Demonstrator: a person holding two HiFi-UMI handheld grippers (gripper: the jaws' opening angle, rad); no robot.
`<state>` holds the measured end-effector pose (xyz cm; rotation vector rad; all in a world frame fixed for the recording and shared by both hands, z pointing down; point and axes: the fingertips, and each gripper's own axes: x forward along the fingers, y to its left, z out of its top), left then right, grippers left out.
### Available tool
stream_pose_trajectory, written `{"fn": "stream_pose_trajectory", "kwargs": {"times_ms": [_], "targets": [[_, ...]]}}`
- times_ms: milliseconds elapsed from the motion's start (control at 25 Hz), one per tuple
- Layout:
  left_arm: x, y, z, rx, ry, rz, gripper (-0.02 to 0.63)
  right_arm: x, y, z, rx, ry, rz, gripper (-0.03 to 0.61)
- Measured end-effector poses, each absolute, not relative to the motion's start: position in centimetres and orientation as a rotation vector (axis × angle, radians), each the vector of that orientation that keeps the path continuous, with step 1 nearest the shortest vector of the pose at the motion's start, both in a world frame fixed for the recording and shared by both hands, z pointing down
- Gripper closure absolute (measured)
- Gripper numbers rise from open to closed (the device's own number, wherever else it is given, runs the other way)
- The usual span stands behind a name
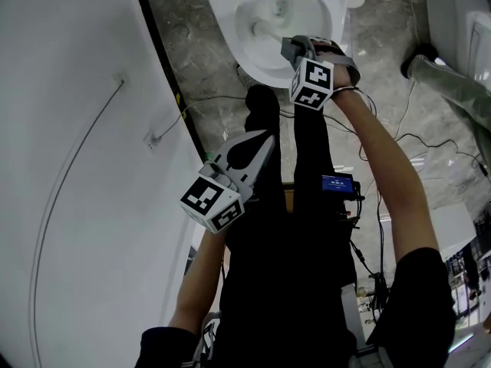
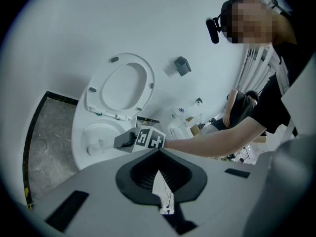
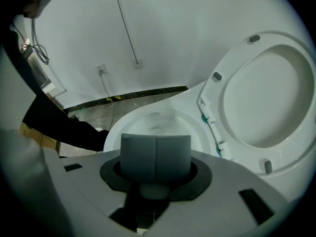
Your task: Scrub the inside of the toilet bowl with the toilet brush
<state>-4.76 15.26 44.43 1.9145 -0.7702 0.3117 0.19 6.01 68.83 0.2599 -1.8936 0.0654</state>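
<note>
The white toilet bowl (image 1: 303, 6) lies at the top of the head view, and its seat and lid (image 3: 266, 98) stand raised. The toilet brush (image 1: 263, 27) has its head down inside the bowl. Its handle runs up to my right gripper (image 1: 290, 49), which hangs over the near rim. The right gripper's (image 3: 155, 154) grey pads are pressed together, shut on the handle, which they mostly hide. My left gripper (image 1: 263, 139) is held back over the floor, away from the toilet. This left gripper (image 2: 162, 194) is shut with nothing in it. In its view the bowl (image 2: 81, 132) and the right gripper (image 2: 133, 139) show.
A white curved wall (image 1: 69, 167) with a socket (image 1: 153, 139) and a cable fills the left. Loose cables (image 1: 399, 140) cross the grey stone floor. Another person's leg and shoe (image 1: 420, 55) stand at the right of the toilet. A small grey box (image 2: 182, 65) is fixed to the wall.
</note>
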Motion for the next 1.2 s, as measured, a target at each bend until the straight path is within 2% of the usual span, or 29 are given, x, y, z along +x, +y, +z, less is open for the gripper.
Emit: {"fn": "stream_pose_trajectory", "kwargs": {"times_ms": [560,1200], "targets": [[-3.0,15.2,44.2,1.933,-0.738,0.319,0.607,5.2,14.1,68.6,0.198,-1.882,0.124,0.419],[-3.0,15.0,44.6,1.936,-0.730,0.344,0.607,10.9,9.8,71.5,0.167,-1.702,-0.062,0.417]]}}
